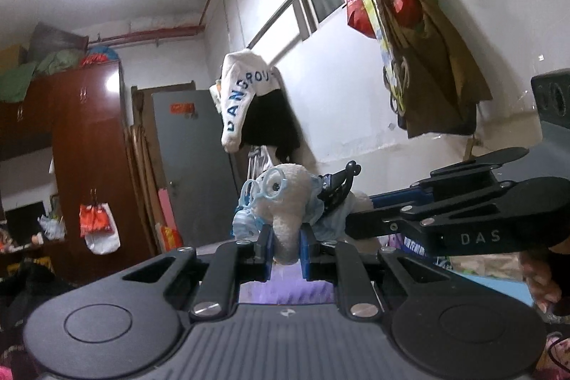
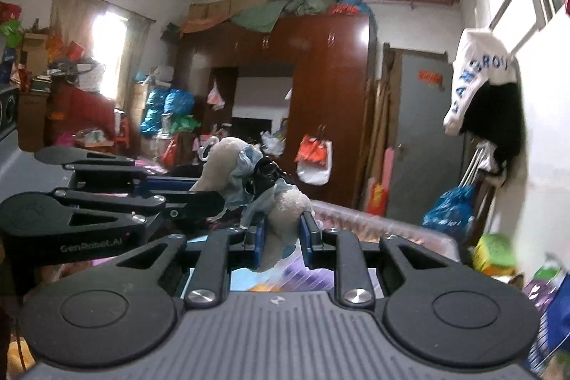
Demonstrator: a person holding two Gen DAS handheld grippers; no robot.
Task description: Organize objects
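Plush toy (image 1: 288,202) pinched from both sides, hanging mid-air above the bed.

Left gripper (image 1: 286,250) clamped tight on one leg, right gripper (image 2: 283,237) clamped on another. Long axis roughly upright, head on top. Equally close to both, so either could carry it.

A: What lettering can you make out?

B: In the left wrist view, at the right edge, the right gripper (image 1: 340,198) carries "DAS" in pale letters on its black body. In the right wrist view, at lower left, the left gripper (image 2: 213,198) reads "GenRobot.AI".

A: Anything up on the wall?

B: The white cap (image 1: 245,95) at centre frame shows blue letters, roughly "DANGROU"; in the right wrist view, upper right, the same white cap (image 2: 477,77) shows only "ANGROU".

A: The orange sign (image 2: 430,78) on the grey door (image 2: 420,145)?

B: Too blurred to read.
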